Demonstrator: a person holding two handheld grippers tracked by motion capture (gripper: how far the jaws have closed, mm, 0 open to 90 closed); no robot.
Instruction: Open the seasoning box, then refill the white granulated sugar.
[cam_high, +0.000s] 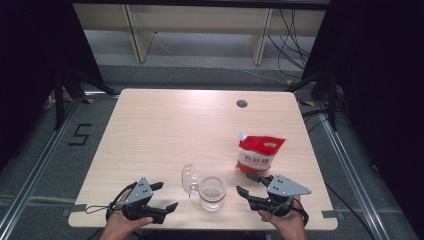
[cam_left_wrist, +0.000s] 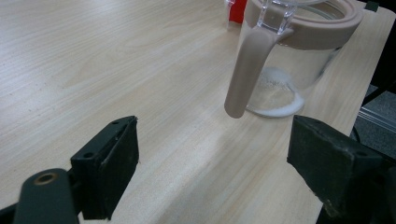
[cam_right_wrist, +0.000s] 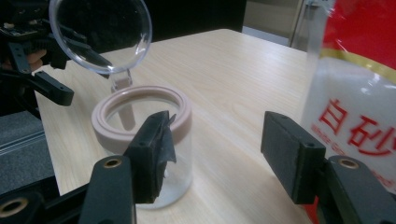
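Your left gripper (cam_high: 164, 196) and right gripper (cam_high: 246, 184) flank the glass jar (cam_high: 212, 193) near the tabletop's (cam_high: 165, 125) front edge, each set of fingers spread wide and holding nothing. The jar stands upright, its clear hinged lid (cam_high: 189, 178) flipped open, a little white powder inside. A red-and-white sugar bag (cam_high: 259, 152) stands just behind your right gripper.

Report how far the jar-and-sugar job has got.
Done, it seems: the clear glass jar with a beige rim stands with its clear hinged lid flipped open, and a little white powder lies at its bottom. In hand: nothing; the left claw and right claw are both open beside the jar. Left: the red-and-white sugar pouch still stands upright, and the lid is unclosed.
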